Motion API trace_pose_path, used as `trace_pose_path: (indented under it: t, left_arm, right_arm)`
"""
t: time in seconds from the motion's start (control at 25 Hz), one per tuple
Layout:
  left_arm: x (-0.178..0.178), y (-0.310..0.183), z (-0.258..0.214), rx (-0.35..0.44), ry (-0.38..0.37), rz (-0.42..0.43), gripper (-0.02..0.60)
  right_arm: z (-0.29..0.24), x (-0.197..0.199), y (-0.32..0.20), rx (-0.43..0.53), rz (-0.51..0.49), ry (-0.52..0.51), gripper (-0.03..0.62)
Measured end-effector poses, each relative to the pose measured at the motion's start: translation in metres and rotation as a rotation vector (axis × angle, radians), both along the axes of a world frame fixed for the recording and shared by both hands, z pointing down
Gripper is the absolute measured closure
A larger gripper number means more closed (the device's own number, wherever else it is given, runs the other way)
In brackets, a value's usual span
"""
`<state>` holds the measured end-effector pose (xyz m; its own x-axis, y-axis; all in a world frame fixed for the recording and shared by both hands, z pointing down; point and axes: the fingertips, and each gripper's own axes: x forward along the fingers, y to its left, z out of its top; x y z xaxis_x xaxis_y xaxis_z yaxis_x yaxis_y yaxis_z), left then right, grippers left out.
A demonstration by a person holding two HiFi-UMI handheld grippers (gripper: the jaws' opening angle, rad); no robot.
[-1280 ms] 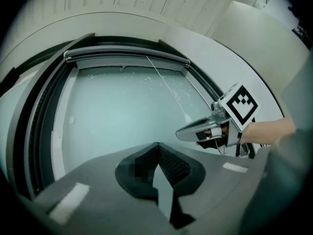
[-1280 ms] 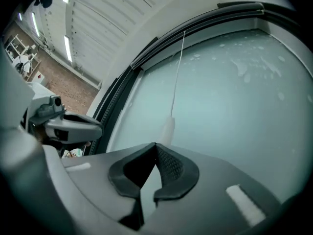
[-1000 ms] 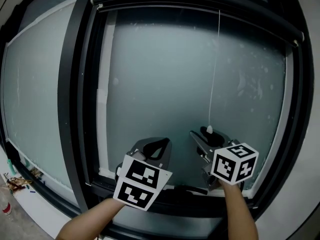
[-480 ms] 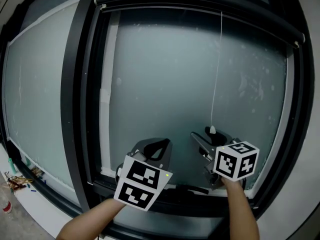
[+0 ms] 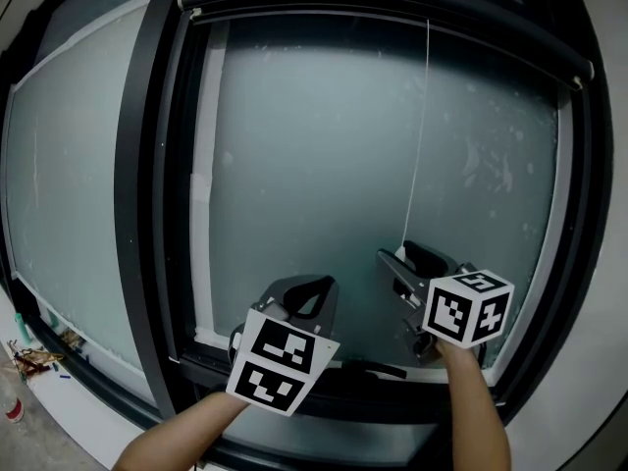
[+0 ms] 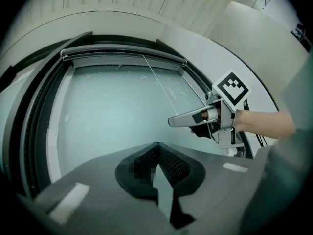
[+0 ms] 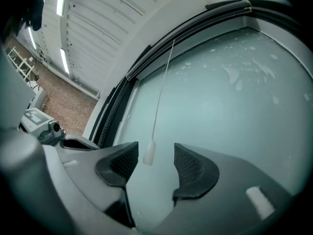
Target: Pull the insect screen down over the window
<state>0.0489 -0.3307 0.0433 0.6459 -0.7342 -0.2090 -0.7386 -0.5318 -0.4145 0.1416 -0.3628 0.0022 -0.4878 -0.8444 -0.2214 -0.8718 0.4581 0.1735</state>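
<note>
Looking along the left gripper (image 6: 155, 146) with jaws pressing together at 6 o'clock, facing a frosted window pane (image 6: 107, 106), catching a thin pull cord (image 6: 159, 82) slanting from the dark top bar (image 6: 122, 52) at 12 o'clock toward the right gripper (image 6: 188, 124) pointing in at 3 o'clock

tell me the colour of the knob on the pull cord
White; the knob shows best in the right gripper view.

Surroundings: floor litter, ceiling fittings.
A tangle of thin wires (image 5: 29, 358) lies on the grey floor (image 5: 69, 430) at lower left, a small white-and-red item (image 5: 12, 407) near it. Strip lights (image 7: 62, 1) run along a ribbed ceiling (image 7: 105, 16); a white device (image 7: 41, 121) stands below them.
</note>
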Motion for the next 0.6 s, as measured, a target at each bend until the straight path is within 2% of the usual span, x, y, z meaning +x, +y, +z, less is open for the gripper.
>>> trace_pose_path:
  t: [0.24,0.44,0.52,0.6]
  left_arm:
    - [-0.003,0.001,-0.002,0.009,0.001,-0.008,0.568]
    - [-0.007,0.000,0.000,0.008,0.000,-0.015,0.568]
    - [-0.007,0.000,0.001,0.006,-0.002,-0.015,0.568]
    - [-0.005,0.000,0.001,0.006,-0.003,-0.013,0.568]
  right_arm:
    - [-0.021,-0.006,0.006,0.037,-0.012,0.006,0.384]
    - [-0.028,-0.002,0.012,0.058,-0.005,-0.009,0.481]
    - [-0.028,0.001,0.014,0.065,-0.004,-0.016,0.562]
    - [-0.028,0.002,0.016,0.067,-0.023,-0.025,0.569]
